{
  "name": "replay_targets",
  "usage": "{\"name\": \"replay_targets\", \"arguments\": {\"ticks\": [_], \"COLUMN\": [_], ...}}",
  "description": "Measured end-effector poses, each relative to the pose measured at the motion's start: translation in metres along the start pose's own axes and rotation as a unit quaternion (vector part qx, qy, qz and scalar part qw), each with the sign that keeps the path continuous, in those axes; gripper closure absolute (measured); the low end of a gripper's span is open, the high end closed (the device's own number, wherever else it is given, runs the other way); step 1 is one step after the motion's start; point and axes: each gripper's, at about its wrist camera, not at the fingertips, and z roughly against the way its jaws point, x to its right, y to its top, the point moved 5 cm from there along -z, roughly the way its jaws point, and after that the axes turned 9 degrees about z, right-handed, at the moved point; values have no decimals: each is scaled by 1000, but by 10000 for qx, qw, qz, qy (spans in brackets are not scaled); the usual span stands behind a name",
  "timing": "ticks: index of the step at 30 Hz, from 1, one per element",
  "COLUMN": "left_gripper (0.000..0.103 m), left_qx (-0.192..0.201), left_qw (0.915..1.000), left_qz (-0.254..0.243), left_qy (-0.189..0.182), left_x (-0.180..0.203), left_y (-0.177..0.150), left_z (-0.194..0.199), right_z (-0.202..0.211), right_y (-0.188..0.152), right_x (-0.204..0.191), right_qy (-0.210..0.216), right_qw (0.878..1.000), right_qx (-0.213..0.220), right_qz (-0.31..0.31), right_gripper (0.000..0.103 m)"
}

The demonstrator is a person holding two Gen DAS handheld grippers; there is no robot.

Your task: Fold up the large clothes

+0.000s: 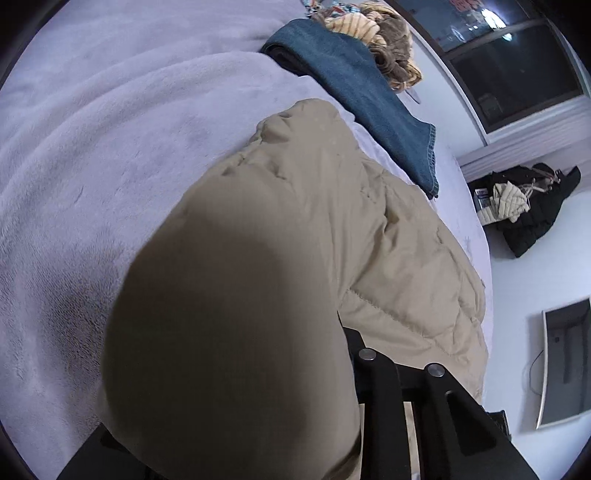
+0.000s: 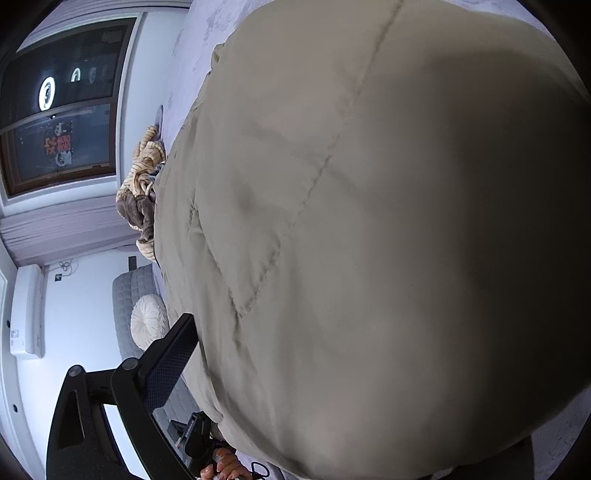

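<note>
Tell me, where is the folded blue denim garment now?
In the left wrist view, the denim garment lies on the lilac blanket, beyond the beige quilted coat, beside the striped plush clothes.

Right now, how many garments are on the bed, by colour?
Beige: 1, the jacket
Blue: 1, the jeans
Striped tan and brown: 1, a crumpled piece
Total: 3 on the bed

Plain khaki-beige quilted padded jacket (image 1: pixel 314 229) with stitched seams, spread over a pale lavender fleece bed blanket (image 1: pixel 110 129). Dark blue folded denim jeans (image 1: pixel 354 92) beyond; tan-and-cream striped plush garment (image 2: pixel 146 162) alongside. Matte black claw (image 2: pixel 162 369). Cream round pleated cushion (image 2: pixel 147 321).
</note>
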Motion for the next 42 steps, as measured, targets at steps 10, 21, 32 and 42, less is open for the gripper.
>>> {"name": "replay_targets", "arguments": {"ticks": [10, 21, 32, 42], "left_gripper": [80, 80, 80, 45], "left_qx": [292, 91, -287, -171], "left_qw": [9904, 9862, 9891, 9869], "left_qz": [-1350, -1655, -1363, -698], "left_qy": [-20, 9, 483, 1441], "left_x": [31, 5, -67, -135], "left_y": [-10, -63, -163, -180], "left_z": [54, 118, 175, 190], "right_z": [30, 82, 139, 144], "right_y": [-20, -81, -158, -171], "right_x": [-25, -23, 12, 49], "right_qy": [91, -263, -433, -1104], "right_qw": [9989, 9979, 9969, 9922], "right_qx": [303, 155, -324, -461], "right_qz": [340, 575, 569, 362], "right_gripper": [76, 76, 76, 55]}}
